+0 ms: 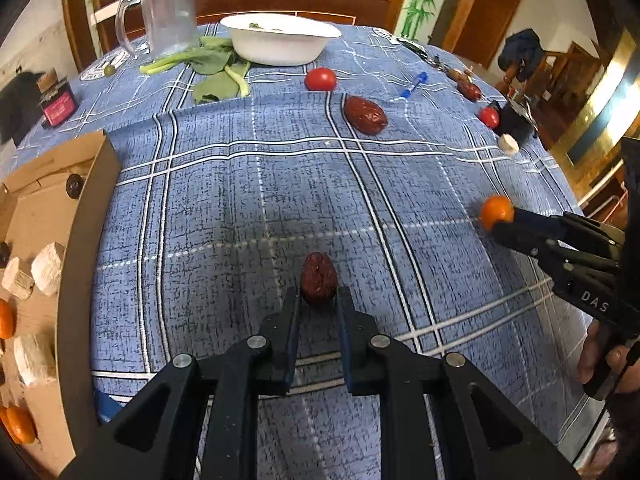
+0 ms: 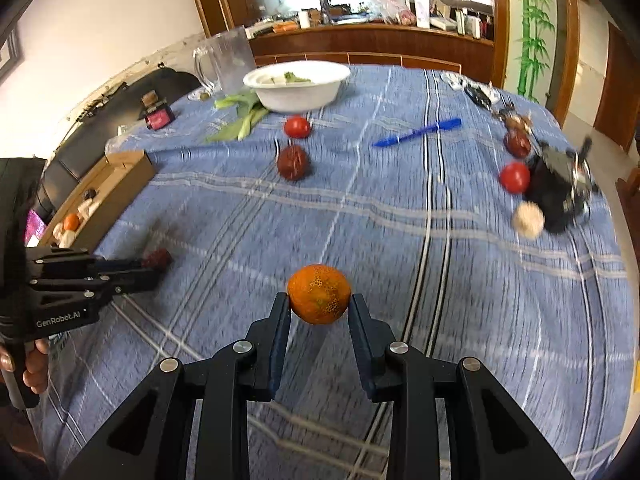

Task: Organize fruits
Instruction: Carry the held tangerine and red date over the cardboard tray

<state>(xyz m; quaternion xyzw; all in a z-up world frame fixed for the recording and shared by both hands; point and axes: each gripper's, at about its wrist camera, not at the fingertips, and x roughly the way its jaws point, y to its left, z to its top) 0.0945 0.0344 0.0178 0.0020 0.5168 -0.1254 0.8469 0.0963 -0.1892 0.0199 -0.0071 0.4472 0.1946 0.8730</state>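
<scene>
My left gripper (image 1: 318, 294) is shut on a dark red date (image 1: 319, 283) held just above the blue checked tablecloth. My right gripper (image 2: 319, 304) is shut on a small orange (image 2: 319, 294), also seen at the right of the left wrist view (image 1: 496, 212). The left gripper with its date (image 2: 158, 258) shows at the left of the right wrist view. A cardboard box (image 1: 86, 216) at the left holds oranges, pale chunks and dark fruits. Loose on the cloth lie another date (image 1: 365, 115), two tomatoes (image 1: 320, 79) (image 1: 489, 117) and a pale chunk (image 1: 508, 144).
A white bowl (image 1: 280, 44) with greens, leafy vegetables (image 1: 212, 68) and a clear jug (image 1: 168, 12) stand at the far side. A blue pen (image 2: 416, 133), a black object (image 2: 558, 184) and a small pink-labelled bottle (image 1: 58, 102) lie around the table.
</scene>
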